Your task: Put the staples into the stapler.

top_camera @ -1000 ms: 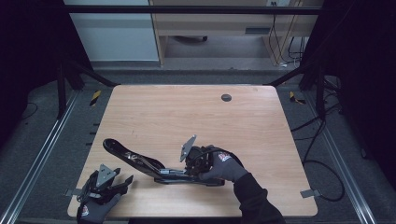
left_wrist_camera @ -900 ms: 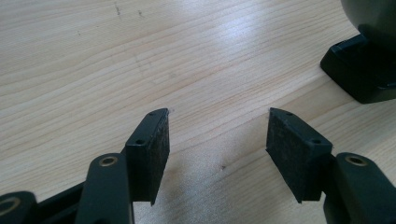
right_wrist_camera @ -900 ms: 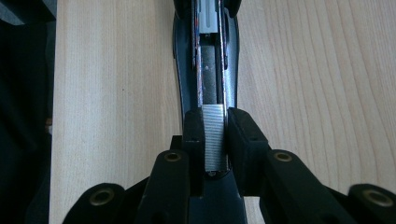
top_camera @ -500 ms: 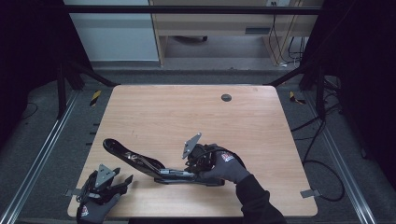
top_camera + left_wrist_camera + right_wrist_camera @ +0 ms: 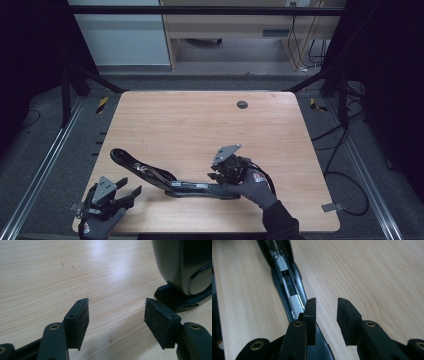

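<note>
While parted, right fingers [image 5: 310, 312] sit beside the opened stapler [image 5: 287, 285].

— What stands behind the table [image 5: 200, 125]?
— A light wooden desk [image 5: 225, 30] and a white cabinet [image 5: 120, 40], on a grey carpet floor [image 5: 50, 150].
— And at the sides?
— Black frame bars [image 5: 70, 85], metal rails [image 5: 37, 175], and cables [image 5: 345, 155] at the right.

In the left gripper view we see the black stapler [image 5: 186, 267] cut off by the top and right edges, so its shape is unreadable there. In the right gripper view its open channel [image 5: 287, 282] leaves the top edge, blurred farther off. In the high view, the gloved hand [image 5: 250, 182] hides its near end.
</note>
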A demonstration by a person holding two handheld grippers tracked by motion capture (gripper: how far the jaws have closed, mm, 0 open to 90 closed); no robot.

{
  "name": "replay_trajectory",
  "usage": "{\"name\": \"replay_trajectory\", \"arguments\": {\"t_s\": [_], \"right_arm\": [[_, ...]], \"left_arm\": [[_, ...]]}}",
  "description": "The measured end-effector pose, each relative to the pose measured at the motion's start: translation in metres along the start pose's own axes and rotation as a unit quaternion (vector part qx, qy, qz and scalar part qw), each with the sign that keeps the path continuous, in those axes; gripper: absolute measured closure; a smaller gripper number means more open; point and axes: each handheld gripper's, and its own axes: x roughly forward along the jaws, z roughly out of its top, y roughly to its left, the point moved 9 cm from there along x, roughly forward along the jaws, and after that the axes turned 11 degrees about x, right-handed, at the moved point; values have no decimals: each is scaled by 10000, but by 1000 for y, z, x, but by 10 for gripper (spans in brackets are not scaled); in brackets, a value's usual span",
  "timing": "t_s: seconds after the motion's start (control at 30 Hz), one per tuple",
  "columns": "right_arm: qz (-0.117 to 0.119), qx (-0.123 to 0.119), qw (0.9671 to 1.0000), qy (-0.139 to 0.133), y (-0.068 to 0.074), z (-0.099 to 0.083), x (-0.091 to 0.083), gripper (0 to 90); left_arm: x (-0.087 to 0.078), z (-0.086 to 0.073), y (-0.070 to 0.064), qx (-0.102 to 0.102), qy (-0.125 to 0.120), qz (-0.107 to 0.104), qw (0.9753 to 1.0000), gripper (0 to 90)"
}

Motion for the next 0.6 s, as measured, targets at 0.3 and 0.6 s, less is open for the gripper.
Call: {"name": "replay_trajectory", "arguments": {"t_s": [0.3,0.6], "right_arm": [[-528,776,9938,-599,-22,-33,-17,634],[-688,1310,9836,-1026,-35,-62,-28,569]], "left_arm": [[-8,11,-2,-142,-324,-95,9993,329],[-13,23,-7,-185,-529,-216,9982,293]]}}
